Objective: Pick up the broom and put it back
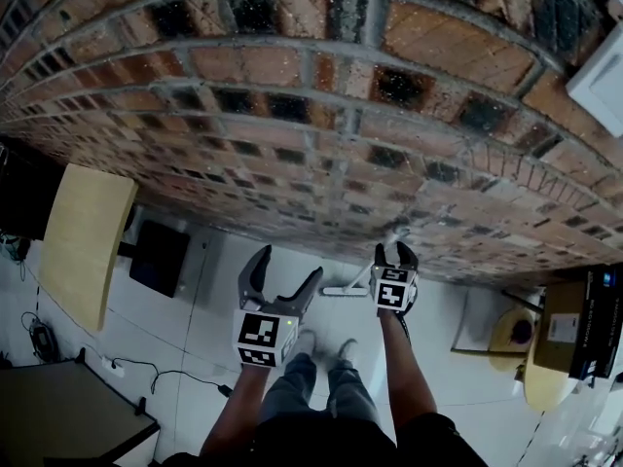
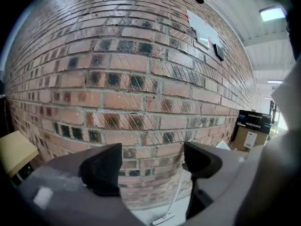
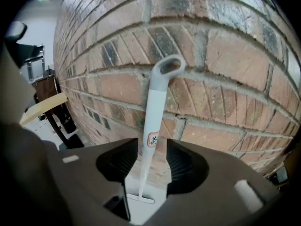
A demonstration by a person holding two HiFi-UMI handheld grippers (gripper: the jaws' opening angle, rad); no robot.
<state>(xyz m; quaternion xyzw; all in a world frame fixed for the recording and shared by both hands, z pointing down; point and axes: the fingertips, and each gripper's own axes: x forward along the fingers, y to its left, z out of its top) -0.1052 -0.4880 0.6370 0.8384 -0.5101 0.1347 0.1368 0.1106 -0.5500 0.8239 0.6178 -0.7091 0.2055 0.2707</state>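
Note:
The broom (image 3: 154, 112) has a white handle with a loop at the top and leans upright against the brick wall (image 3: 225, 102). Its head (image 3: 140, 199) rests on the pale floor. My right gripper (image 3: 153, 160) has its jaws on either side of the handle, just below a small red-edged sticker, with a thin gap at each pad, so it is open. In the head view the right gripper (image 1: 395, 253) is at the wall and the broom head (image 1: 341, 290) lies just left of it. My left gripper (image 1: 288, 267) is open and holds nothing. In the left gripper view the broom (image 2: 175, 199) stands beyond that gripper (image 2: 153, 161).
A yellow-topped table (image 1: 83, 241) and a black box (image 1: 161, 256) stand at the left by the wall. A dark table (image 1: 58, 416) and cables (image 1: 146, 368) are at the lower left. A cardboard box (image 1: 574, 329) and a round yellow stool (image 1: 516, 334) are at the right.

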